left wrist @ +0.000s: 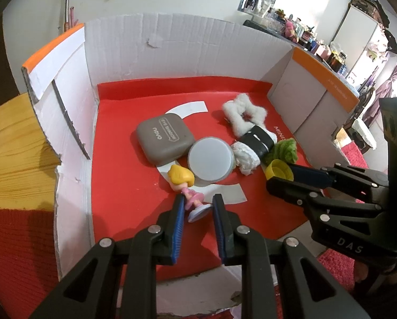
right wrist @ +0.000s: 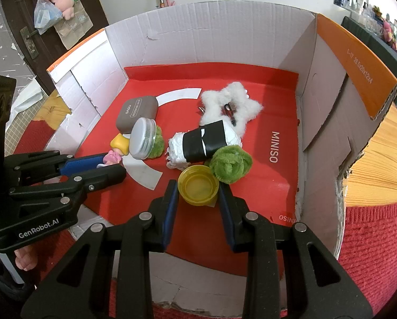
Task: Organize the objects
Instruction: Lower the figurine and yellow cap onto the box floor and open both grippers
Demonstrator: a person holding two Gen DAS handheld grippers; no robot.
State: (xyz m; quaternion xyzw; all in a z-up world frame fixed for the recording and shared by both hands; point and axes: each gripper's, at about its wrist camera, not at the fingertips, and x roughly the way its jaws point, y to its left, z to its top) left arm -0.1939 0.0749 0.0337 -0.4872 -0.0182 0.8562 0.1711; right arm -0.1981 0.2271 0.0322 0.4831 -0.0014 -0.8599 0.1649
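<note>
Inside a white cardboard box (left wrist: 171, 42) with a red floor lie the objects. My left gripper (left wrist: 197, 206) is open around the base of a small blonde doll in pink (left wrist: 187, 188), also seen in the right wrist view (right wrist: 116, 148). My right gripper (right wrist: 198, 188) is open around a yellow cap (right wrist: 198, 184), which also shows in the left wrist view (left wrist: 279, 171). Further in lie a grey case (left wrist: 165, 138), a round white-lidded jar (left wrist: 210, 158), a white roll with a black band (right wrist: 207, 143), a green fuzzy ball (right wrist: 230, 163) and a white fluffy star (right wrist: 230, 103).
The box has orange-edged flaps (right wrist: 357, 61) on both sides and a torn front wall (right wrist: 198, 279). It sits on a wooden table (left wrist: 15, 154) with a red knitted cloth (right wrist: 376, 252). A second green fuzzy piece (right wrist: 157, 143) lies behind the jar.
</note>
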